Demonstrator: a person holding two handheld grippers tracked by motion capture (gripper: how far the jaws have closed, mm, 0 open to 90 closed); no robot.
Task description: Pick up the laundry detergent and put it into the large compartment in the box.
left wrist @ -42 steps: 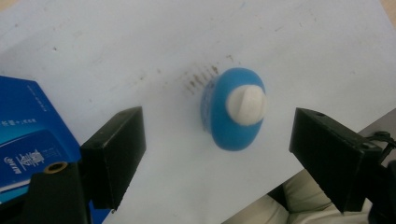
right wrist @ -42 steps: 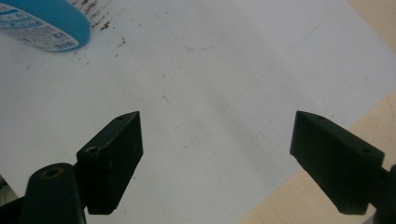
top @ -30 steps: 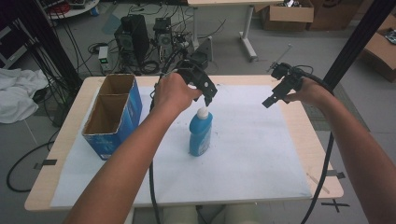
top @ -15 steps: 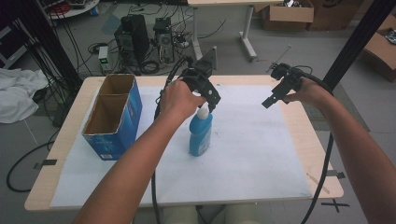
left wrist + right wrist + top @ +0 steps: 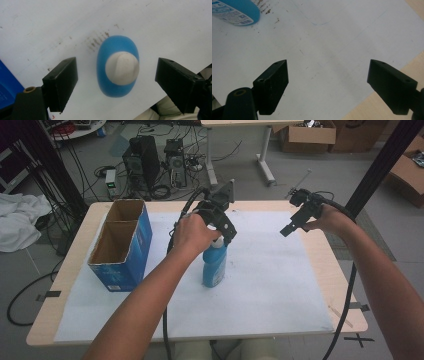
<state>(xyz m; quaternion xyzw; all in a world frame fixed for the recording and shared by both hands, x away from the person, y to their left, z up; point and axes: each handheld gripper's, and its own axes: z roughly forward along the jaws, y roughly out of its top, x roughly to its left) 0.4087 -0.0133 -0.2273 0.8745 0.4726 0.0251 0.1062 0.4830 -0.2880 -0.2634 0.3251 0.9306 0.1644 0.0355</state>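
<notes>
A blue bottle (image 5: 214, 265) with a white cap stands upright on the white paper sheet (image 5: 270, 285) at mid-table. My left gripper (image 5: 224, 229) hovers straight above it, pointing down and open. In the left gripper view the bottle's white cap (image 5: 122, 68) lies between the two spread jaws, touching neither. My right gripper (image 5: 292, 222) is held in the air over the right part of the sheet, open and holding nothing. The bottle's base (image 5: 235, 11) shows at the top left of the right gripper view.
A blue cardboard box (image 5: 122, 245) with two open compartments stands at the table's left. The wooden table edge (image 5: 335, 270) runs along the right of the sheet. Computers, cables and cardboard boxes lie on the floor behind the table.
My left gripper has shifted a little away from me and now sits over the bottle's cap. The right gripper has hardly moved. The bottle stands where it was.
</notes>
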